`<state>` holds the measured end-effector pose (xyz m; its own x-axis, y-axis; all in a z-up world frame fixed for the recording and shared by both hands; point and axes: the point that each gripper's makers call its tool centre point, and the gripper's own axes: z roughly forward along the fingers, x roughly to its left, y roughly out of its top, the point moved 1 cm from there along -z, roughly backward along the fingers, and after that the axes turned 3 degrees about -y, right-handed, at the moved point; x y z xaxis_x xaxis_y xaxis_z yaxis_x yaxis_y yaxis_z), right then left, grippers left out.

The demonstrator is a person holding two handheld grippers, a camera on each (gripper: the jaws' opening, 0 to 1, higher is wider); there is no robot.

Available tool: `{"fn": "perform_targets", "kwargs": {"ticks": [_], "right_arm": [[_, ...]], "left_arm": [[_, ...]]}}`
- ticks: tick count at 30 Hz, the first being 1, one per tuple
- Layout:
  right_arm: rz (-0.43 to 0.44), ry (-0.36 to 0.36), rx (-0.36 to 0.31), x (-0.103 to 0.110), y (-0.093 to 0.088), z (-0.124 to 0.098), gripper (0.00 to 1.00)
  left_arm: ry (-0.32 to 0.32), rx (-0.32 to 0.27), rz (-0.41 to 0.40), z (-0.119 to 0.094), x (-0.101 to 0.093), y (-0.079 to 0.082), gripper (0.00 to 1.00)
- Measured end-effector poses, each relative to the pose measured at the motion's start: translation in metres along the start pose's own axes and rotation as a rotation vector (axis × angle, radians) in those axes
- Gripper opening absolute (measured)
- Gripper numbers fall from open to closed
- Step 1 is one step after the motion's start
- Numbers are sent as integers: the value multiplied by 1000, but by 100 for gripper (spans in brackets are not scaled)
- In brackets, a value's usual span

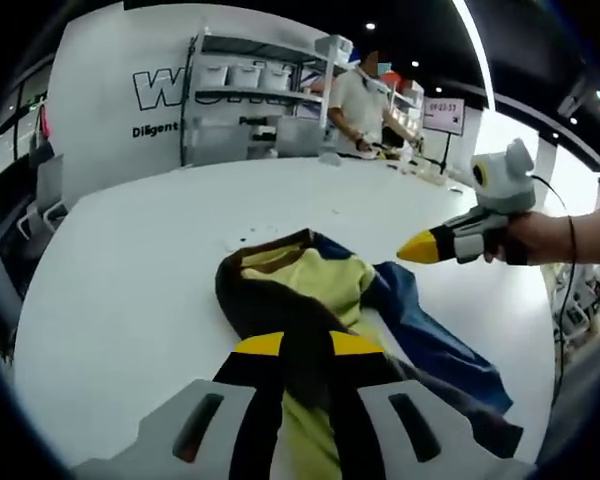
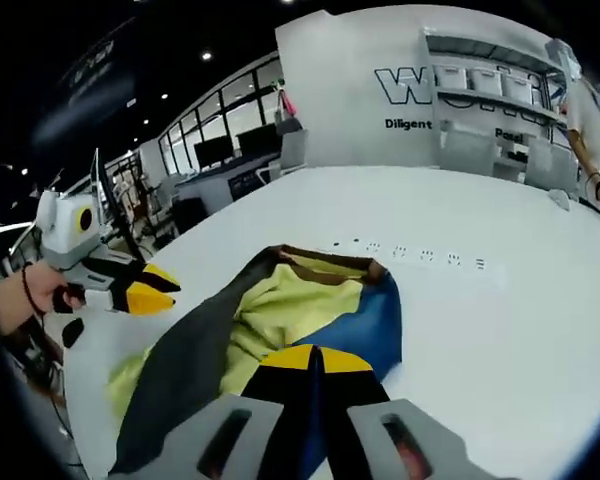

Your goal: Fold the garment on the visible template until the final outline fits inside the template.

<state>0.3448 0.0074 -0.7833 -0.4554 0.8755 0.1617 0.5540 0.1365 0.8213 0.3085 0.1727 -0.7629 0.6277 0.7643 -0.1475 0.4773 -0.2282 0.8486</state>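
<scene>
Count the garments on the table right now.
1. A single multicolour garment (yellow, blue, dark panels) lies crumpled on the white table; the right gripper view shows the same one. Anything beneath its folds would be hidden.

Both views low and close over the garment (image 1: 325, 320) on the white table (image 1: 130, 260), facing from opposite sides, each catching the other gripper
</scene>
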Motion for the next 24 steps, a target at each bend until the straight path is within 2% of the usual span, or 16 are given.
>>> {"fn": "perform_targets", "kwargs": {"ticks": [6,16,19,24], "right_arm": [[-47,-7,4,6,-13,-11,0],[-102,-11,10,17,-27,-27,0],[-67,-17,-4,18,-29,-31,0],[-116,-26,-3,25,-34,-38,0]], "left_arm": [[-15,-7,8,-12,-15,-10,9],[-17,-2,-8,-20,-32,-25,10],[-8,14,-3,-23,-37,-34,10],[-9,21,-48,-33,-43,-46,10]]}}
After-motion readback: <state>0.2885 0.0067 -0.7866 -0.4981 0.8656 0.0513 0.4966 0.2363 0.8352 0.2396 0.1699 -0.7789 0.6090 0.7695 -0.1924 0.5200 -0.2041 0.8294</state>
